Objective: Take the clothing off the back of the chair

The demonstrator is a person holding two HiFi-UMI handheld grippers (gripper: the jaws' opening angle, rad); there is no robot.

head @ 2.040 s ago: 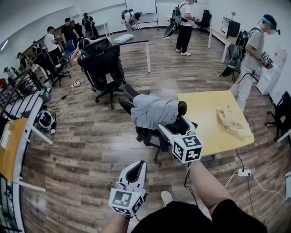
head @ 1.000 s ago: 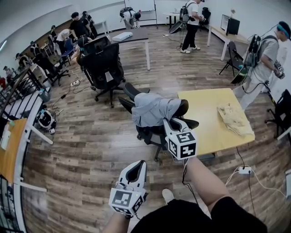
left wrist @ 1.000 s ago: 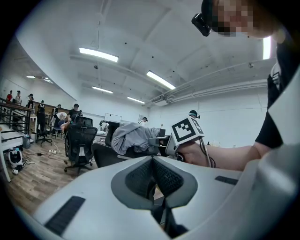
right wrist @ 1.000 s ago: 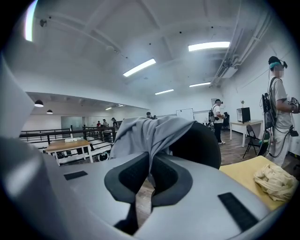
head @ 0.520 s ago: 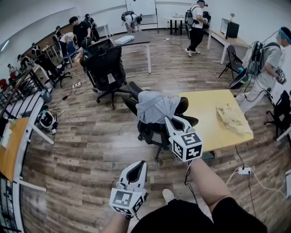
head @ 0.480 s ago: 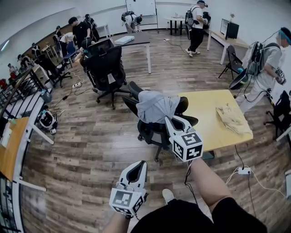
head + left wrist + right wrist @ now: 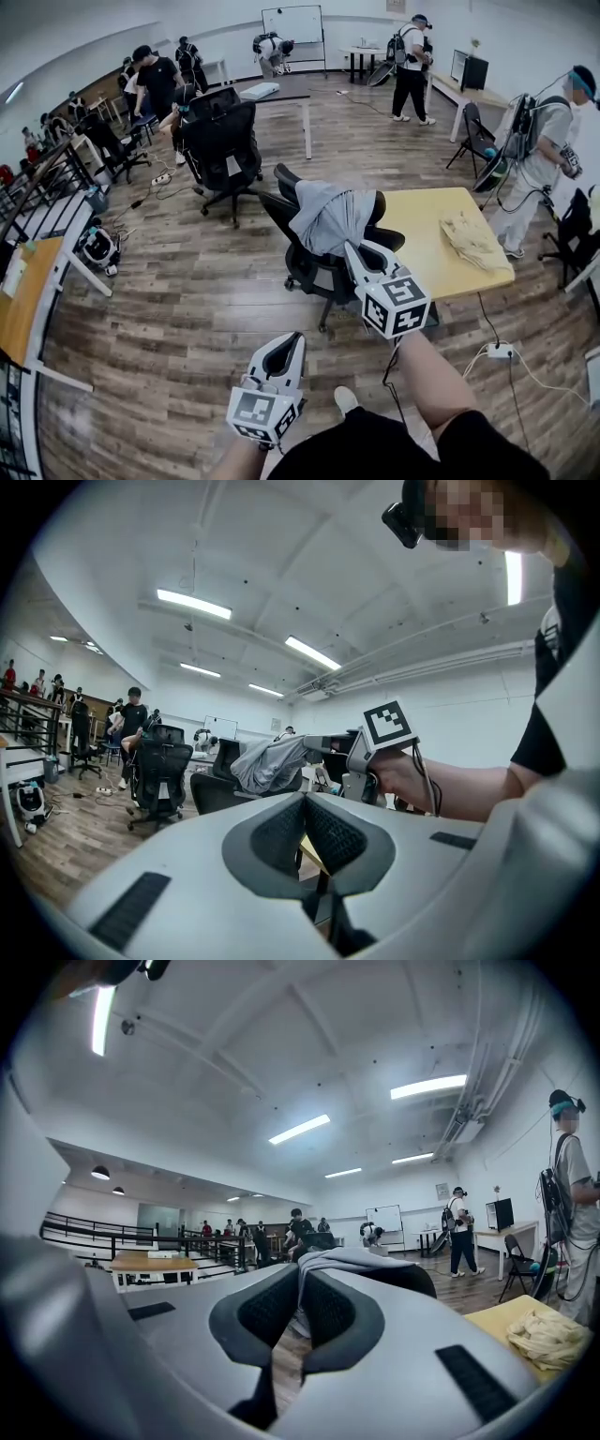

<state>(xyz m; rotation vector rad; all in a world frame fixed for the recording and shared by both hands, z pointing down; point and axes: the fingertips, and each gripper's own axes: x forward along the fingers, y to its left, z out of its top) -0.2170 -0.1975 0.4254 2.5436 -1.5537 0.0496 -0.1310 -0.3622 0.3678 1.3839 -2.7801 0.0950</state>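
Observation:
A grey garment (image 7: pixel 330 216) hangs bunched over the back of a black office chair (image 7: pixel 305 262) in the middle of the head view. My right gripper (image 7: pixel 356 248) is at the garment's lower right edge, shut on a fold of it. In the right gripper view the grey cloth (image 7: pixel 349 1258) runs down into the closed pads of the right gripper (image 7: pixel 298 1283). My left gripper (image 7: pixel 284 342) is held low, nearer me and apart from the chair. The left gripper (image 7: pixel 303 803) is shut on nothing in its own view, where the garment (image 7: pixel 267 761) shows ahead.
A yellow table (image 7: pixel 422 230) stands right behind the chair with a beige cloth (image 7: pixel 473 242) on it. Another black chair (image 7: pixel 223 150) is farther back on the left. A person (image 7: pixel 539 150) stands at the right, others farther off. A power strip (image 7: pixel 500 352) lies on the wood floor.
My right gripper has risen and drawn the garment with it, so the cloth went from lying wide across the chair back to a narrower, bunched shape. The left gripper hardly shifted in view.

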